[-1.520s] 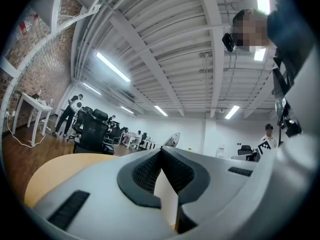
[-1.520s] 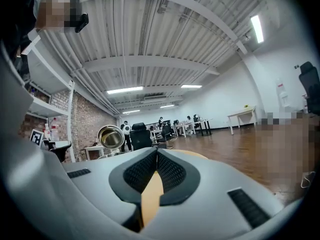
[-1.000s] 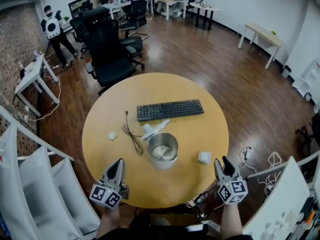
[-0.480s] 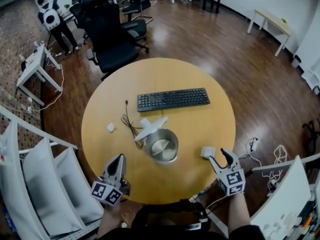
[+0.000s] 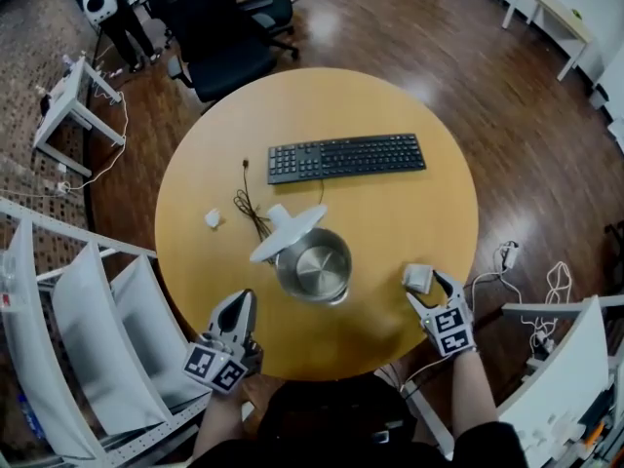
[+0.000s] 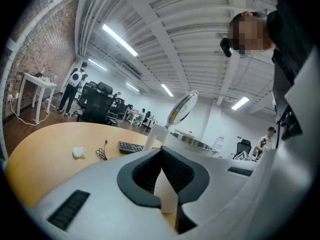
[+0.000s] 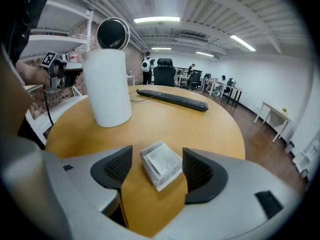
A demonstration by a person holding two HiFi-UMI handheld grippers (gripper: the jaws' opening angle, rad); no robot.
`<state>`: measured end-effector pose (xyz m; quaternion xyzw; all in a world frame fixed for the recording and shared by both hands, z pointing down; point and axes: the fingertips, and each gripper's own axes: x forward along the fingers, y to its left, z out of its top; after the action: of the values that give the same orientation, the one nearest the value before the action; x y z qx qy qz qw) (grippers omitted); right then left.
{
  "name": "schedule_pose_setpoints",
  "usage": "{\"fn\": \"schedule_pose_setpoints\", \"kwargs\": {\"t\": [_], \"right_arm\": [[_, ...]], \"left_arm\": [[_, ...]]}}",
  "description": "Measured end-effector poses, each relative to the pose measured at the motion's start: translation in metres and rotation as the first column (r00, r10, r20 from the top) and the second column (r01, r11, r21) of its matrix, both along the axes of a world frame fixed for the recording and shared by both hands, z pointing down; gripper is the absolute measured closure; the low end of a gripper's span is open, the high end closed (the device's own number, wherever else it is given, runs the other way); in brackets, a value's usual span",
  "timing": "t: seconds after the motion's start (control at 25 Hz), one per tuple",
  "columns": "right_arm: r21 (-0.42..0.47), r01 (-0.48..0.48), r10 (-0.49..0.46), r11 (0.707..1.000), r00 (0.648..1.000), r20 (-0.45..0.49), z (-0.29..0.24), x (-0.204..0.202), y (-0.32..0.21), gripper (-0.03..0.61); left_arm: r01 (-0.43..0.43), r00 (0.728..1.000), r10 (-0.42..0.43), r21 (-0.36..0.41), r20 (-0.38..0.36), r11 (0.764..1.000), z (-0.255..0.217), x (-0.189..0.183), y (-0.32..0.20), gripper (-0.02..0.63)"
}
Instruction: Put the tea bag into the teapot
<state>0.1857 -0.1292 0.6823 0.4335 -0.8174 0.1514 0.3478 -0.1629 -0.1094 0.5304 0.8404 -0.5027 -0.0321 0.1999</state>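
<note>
We stand in an open office with a dark wooden floor (image 5: 409, 27) and a brick wall along the left. A person (image 5: 105, 8) stands at the far left beside a small white table (image 5: 73, 100), and a pale table (image 5: 551, 13) sits at the far right. White shelf panels (image 5: 88, 330) lean at the near left. Before us is a round, light wooden worktop (image 5: 390, 222), with a black office chair (image 5: 229, 52) pulled up to its far side.

On the far half of the worktop lies a black keyboard (image 5: 346, 156), set crosswise. Nearer to us, about the middle, stands the teapot (image 5: 312, 266), a white-walled pot with a steel inside. Its lid (image 5: 288, 232) is swung up and open toward the far left. We hold the left hand-held gripper (image 5: 237, 305) at the near left edge, pointed toward the teapot. Its tips are pressed together on nothing. The right hand-held gripper (image 5: 431, 291) sits at the near right, tilted down at the worktop. Its jaws have just been opening and stand wide.

A thin black cable (image 5: 249, 213) curls on the worktop left of the teapot. The tea bag (image 5: 418, 278), a flat white square packet, lies on the worktop right of the teapot and apart from it. It lies between the right jaws, and neither pad presses on it. A small white wad (image 5: 213, 218) rests further left, beyond the cable.
</note>
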Motion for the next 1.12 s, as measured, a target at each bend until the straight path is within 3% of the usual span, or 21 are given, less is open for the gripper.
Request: {"fn": "schedule_pose_setpoints", "kwargs": {"t": [0.08,0.32,0.44,0.72,0.96,1.12], "right_arm": [[-0.011,0.038,-0.039,0.999,0.998,-0.040,0.011,0.000,-0.001,0.238],[-0.051,0.214,-0.219,0.975,0.966,-0.137,0.035,-0.007,-0.014,0.238],[-0.102,0.266,-0.278,0.959,0.951,-0.136,0.046,-0.005,-0.018,0.235],[-0.163,0.255,-0.261,0.953,0.965,-0.021,0.049,-0.005,-0.016,0.276],[-0.124,0.252,-0.256,0.960,0.966,-0.023,0.042,-0.016,-0.009,0.371],[-0.073,0.247,-0.250,0.966,0.967,-0.038,0.026,-0.020,-0.011,0.383]], "left_arm": [[0.002,1.000,-0.002,-0.022,0.006,1.000,0.005,0.001,0.002,0.620],[0.023,1.000,-0.023,-0.068,0.007,0.997,0.017,-0.003,0.006,0.620],[0.039,0.999,-0.040,-0.076,-0.008,0.996,0.019,-0.004,0.009,0.620],[0.070,0.997,-0.074,-0.100,-0.036,0.993,0.025,-0.007,0.020,0.620],[0.092,0.994,-0.098,-0.103,-0.053,0.990,0.025,-0.014,0.026,0.620],[0.096,0.994,-0.100,-0.077,-0.053,0.992,0.014,-0.018,0.023,0.620]]}}
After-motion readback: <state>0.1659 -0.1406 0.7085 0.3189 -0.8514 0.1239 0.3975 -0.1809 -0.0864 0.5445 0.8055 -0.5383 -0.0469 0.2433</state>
